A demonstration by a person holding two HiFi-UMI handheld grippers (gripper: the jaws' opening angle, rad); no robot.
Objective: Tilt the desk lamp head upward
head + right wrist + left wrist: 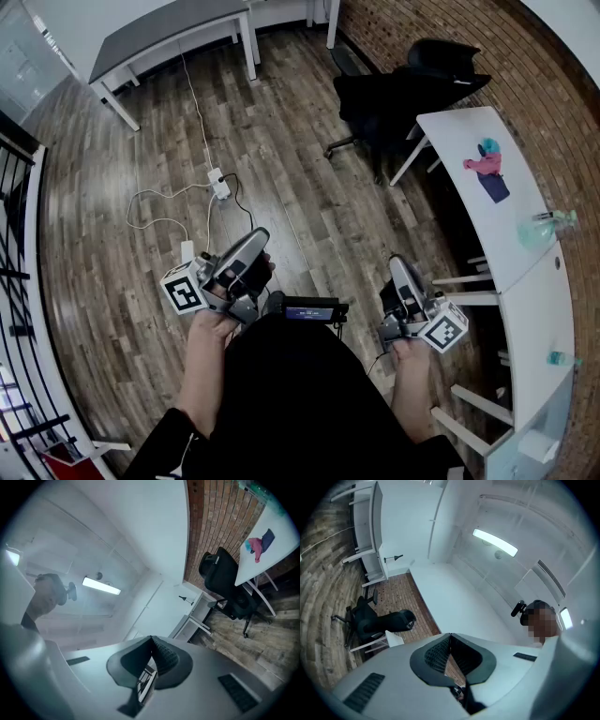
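My left gripper point(257, 238) and right gripper point(397, 265) held low at my waist, both pairs of jaws pressed together on nothing, wood floor point(281, 141) below, black chair point(403, 94) ahead, small black desk lamp point(186, 599) far off on a white tabletop point(199, 609) by the wall

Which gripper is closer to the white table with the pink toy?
Right. The right gripper is just left of the white table in the head view; the left gripper is much farther left.
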